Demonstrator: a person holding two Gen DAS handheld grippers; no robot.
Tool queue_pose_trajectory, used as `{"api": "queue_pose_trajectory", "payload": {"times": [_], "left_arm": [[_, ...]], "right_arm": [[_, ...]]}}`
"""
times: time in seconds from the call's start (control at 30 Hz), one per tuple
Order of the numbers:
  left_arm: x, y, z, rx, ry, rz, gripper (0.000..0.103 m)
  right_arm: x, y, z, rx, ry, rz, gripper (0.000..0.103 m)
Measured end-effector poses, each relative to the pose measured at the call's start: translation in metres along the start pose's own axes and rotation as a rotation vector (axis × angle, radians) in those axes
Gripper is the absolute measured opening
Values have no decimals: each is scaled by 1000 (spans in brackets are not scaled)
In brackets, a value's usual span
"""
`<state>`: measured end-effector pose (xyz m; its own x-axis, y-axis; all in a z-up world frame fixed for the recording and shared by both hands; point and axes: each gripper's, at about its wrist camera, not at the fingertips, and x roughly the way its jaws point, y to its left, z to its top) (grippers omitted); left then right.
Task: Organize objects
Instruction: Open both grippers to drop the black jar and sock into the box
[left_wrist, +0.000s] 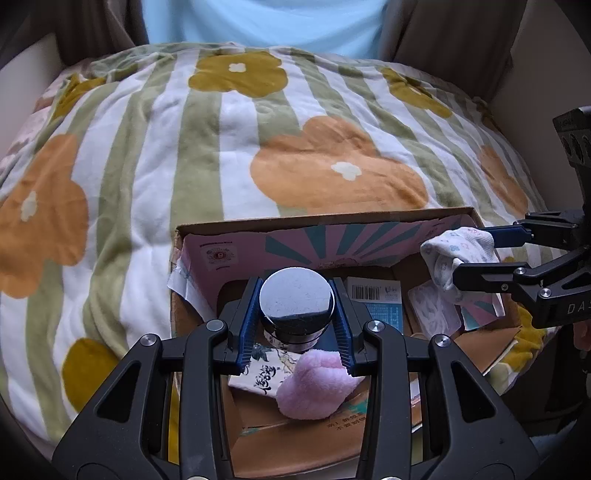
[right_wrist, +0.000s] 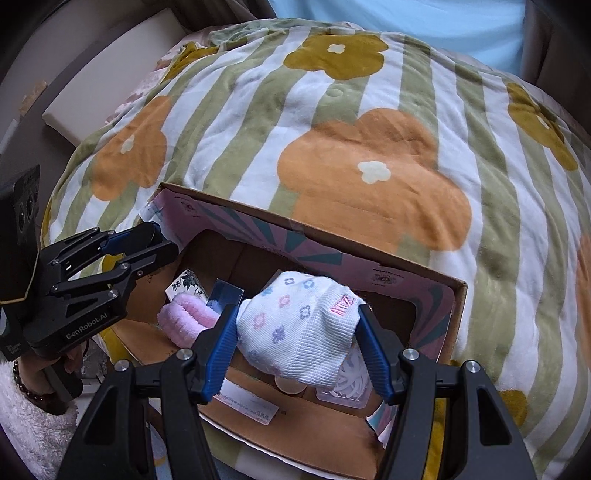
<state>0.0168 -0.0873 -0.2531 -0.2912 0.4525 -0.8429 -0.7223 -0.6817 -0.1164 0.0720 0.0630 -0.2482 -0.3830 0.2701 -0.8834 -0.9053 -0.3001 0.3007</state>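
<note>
Cardboard box (left_wrist: 325, 221) below both tools: lower left gripper (left_wrist: 296, 325) clamping metal cylinder (left_wrist: 295, 295) gently (beside pink cloth (left_wrist: 314, 387)), release right gripper (right_wrist: 299, 354) squeezing white sock (right_wrist: 303, 325) inside only.

Left gripper (left_wrist: 295, 325): black angular linkage arms, silver round screws at pivots, ribbed blue pads (left_wrist: 249, 325) on the fingers. Right gripper (right_wrist: 297, 350): same build, black frame, blue ribbed pads (right_wrist: 221, 350), silver screws. White "GenRobot.AI" lettering on the left body at 9 o'clock in the right wrist view. Hand (right_wrist: 61, 373) at 8 o'clock: bare skin, dark bead bracelet, fluffy white sleeve
</note>
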Motion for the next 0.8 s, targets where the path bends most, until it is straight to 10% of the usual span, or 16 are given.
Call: {"api": "queue_pose_trajectory", "payload": {"times": [0.2, 0.3, 0.37, 0.8], "left_arm": [[4, -3, 7, -17, 15, -54, 40], [3, -1, 8, -32, 3, -46, 102], [2, 3, 6, -46, 4, -63, 103], [0, 6, 7, -31, 30, -33, 103]], "right_arm": [[1, 2, 6, 37, -51, 14, 75], [2, -3, 7, 76, -63, 25, 85], [7, -7, 6, 92, -21, 33, 103], [3, -11, -1, 84, -37, -48, 103]]}}
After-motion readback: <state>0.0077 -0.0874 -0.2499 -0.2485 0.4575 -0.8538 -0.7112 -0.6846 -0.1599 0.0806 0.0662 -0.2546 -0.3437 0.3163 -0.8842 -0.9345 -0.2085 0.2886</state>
